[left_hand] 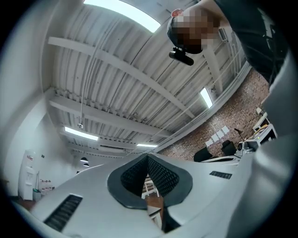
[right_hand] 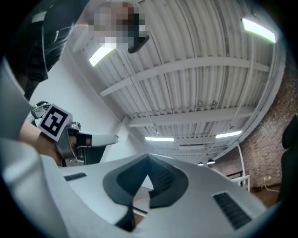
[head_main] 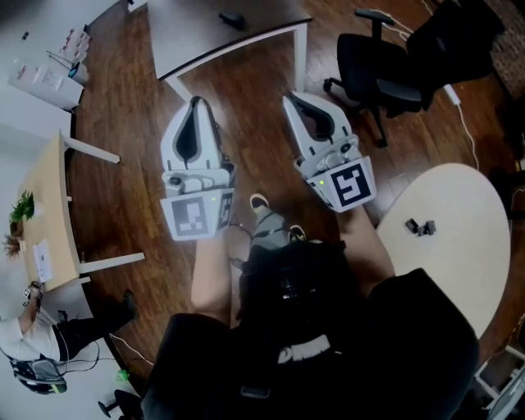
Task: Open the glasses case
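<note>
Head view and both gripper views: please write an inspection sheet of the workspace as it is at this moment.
Surface: round cream table at the right, mostly bare; wooden floor below the grippers.
Job's things: glasses case: nothing seen in any view.
Clutter: small dark objects on the cream table; a dark item on the grey table.
Grippers: left gripper and right gripper both shut, nothing between the jaws, held over the floor.
Cables: white cable on the floor beside the black office chair.
Surroundings: wooden desk with a plant at the left; another person at the lower left; ceiling strip lights; brick wall.
</note>
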{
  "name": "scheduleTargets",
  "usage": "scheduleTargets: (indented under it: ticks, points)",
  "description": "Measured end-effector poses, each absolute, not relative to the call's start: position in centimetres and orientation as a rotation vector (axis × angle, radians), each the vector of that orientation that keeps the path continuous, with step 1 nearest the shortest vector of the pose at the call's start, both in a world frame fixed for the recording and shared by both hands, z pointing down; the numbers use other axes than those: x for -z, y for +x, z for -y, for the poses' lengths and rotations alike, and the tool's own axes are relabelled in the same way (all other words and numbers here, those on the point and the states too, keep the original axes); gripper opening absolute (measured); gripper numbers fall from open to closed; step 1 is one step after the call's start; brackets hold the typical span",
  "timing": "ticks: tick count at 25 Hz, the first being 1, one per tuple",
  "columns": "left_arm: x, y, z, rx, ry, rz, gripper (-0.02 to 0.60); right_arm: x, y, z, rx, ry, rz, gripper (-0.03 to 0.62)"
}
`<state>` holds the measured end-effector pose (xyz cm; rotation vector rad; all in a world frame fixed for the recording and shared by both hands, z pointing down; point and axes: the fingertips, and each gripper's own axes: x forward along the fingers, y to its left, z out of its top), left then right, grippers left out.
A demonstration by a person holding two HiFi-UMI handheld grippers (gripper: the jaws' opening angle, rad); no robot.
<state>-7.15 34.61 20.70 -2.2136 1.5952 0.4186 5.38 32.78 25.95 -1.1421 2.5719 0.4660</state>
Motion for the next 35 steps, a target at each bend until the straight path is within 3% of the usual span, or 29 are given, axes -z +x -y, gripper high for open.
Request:
scheduleTargets:
  ticks: [35]
  points:
    - [-27.1,-21.6,4.4,-0.377,-2.451,-1.633,0.002,-29.3,-9.0,6.0,-0.223,-1.308,-2.614,0.015]
